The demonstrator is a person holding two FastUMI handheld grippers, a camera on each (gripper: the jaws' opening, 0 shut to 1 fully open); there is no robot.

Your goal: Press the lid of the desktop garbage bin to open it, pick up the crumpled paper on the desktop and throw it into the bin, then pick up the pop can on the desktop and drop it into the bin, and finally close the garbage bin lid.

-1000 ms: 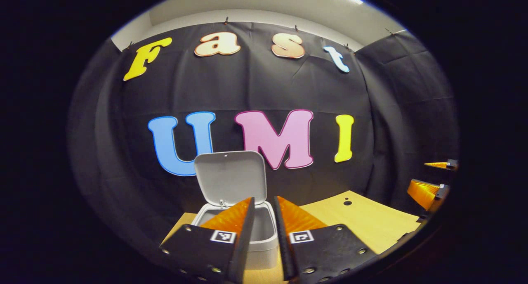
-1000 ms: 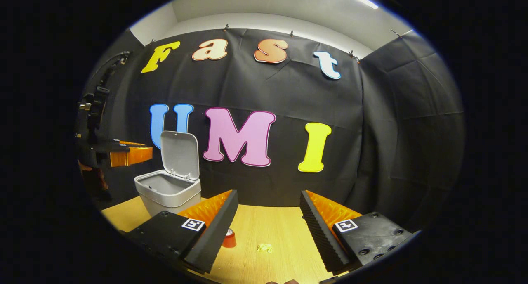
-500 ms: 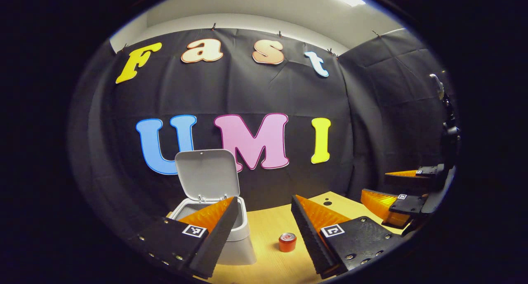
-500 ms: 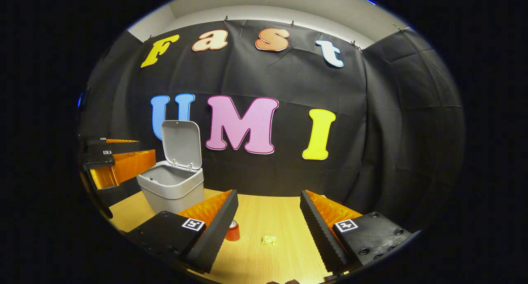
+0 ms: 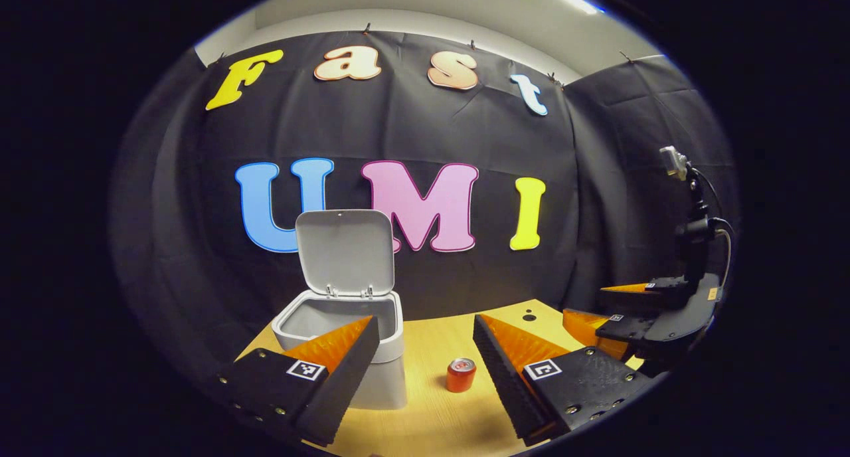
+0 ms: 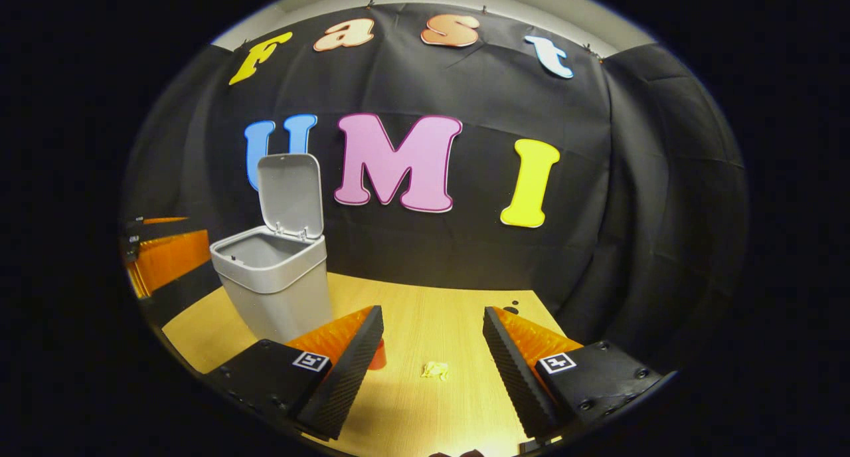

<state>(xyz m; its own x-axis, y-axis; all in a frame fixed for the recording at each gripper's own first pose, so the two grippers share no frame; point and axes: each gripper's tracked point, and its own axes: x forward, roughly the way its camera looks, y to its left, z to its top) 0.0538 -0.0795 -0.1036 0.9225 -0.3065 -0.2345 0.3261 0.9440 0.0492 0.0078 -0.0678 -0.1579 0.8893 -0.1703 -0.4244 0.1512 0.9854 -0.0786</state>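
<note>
Left gripper view: the left gripper hangs above the near part of the wooden table with its fingers spread wide and nothing between them. The garbage bin stands at the table's left side, close to the left edge, its lid raised upright against the wall cloth. The pop can stands upright just right of the bin, apart from it, with bare table around it. The right gripper sits far right over the table's right edge, fingers apart. Against one second ago, this gripper's fingers have gone from nearly closed over the bin mouth to wide apart, farther back. Right gripper view: the right gripper is open and empty above the table. The crumpled paper lies on bare table between its fingers, well clear of every edge. The can is mostly hidden behind the left finger; whether it touches anything cannot be judged. The left gripper shows at far left beside the bin. The view now looks down more steeply than before.
</note>
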